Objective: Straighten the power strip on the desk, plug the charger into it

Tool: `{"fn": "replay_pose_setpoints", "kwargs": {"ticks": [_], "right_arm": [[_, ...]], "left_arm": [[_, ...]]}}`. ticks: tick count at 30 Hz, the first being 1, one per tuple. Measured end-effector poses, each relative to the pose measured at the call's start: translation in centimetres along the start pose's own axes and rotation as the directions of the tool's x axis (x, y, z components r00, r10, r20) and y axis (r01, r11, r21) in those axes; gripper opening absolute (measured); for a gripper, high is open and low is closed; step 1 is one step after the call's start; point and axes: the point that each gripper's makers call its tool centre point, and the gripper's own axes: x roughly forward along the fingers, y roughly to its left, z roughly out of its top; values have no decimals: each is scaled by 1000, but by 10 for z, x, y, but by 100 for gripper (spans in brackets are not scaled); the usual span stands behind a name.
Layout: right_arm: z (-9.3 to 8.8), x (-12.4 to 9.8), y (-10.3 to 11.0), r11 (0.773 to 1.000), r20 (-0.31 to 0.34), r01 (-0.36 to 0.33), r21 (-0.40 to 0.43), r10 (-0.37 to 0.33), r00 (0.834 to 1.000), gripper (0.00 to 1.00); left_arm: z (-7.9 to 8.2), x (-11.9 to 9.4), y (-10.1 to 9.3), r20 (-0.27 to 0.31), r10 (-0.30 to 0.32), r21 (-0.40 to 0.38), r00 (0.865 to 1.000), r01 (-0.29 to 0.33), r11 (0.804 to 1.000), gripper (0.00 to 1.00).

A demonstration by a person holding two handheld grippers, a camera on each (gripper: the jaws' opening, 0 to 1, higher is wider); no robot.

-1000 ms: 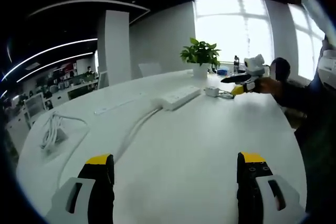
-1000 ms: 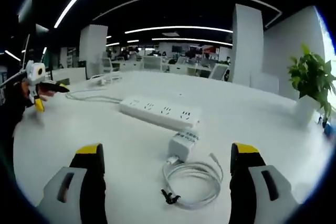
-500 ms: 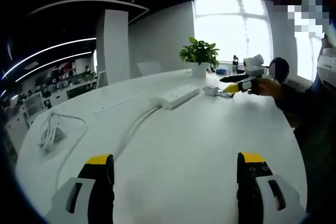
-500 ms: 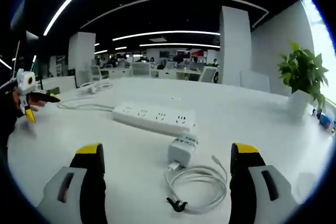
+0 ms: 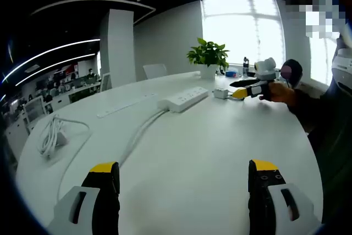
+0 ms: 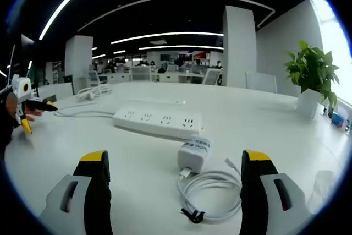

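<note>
In the right gripper view, the right gripper (image 6: 171, 182) has its two yellow-tipped jaws spread wide, holding and touching nothing. Between the jaws and just ahead of them lies one small white block charger (image 6: 194, 153), its coiled white cable (image 6: 212, 193) between the jaw tips. Beyond the charger, one long white power strip (image 6: 158, 121) lies across the white desk (image 6: 264, 130), unplugged. A green potted plant in a white pot (image 6: 311, 78) stands ahead and right of the jaws.

In the left gripper view, the left gripper (image 5: 183, 182) is likewise wide open and empty, well back from the strip.
</note>
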Motion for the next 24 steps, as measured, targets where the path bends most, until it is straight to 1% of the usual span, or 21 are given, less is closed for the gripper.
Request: {"fn": "replay_pose_setpoints", "kwargs": {"ticks": [5, 14, 16, 21, 24], "right_arm": [[-4, 4, 0, 1000, -11, 6, 8, -6, 1000, 99], [-1, 11, 2, 1000, -7, 20, 13, -20, 1000, 95], [-2, 14, 4, 1000, -12, 17, 10, -17, 1000, 92], [-5, 21, 2, 1000, -38, 21, -10, -22, 999, 92], [-7, 25, 0, 1000, -47, 24, 8, -23, 999, 90]], "left_arm": [[0, -1, 1, -2, 0, 1, 1000, 0, 1000, 99], [-3, -2, 3, -2, 1, -2, 1000, -1, 1000, 99], [-4, -2, 4, -6, 4, -9, 1000, -4, 1000, 99], [-6, -3, 6, -5, 7, -12, 1000, -7, 1000, 99], [-7, -4, 7, -3, 7, -14, 1000, -7, 1000, 99]]}}
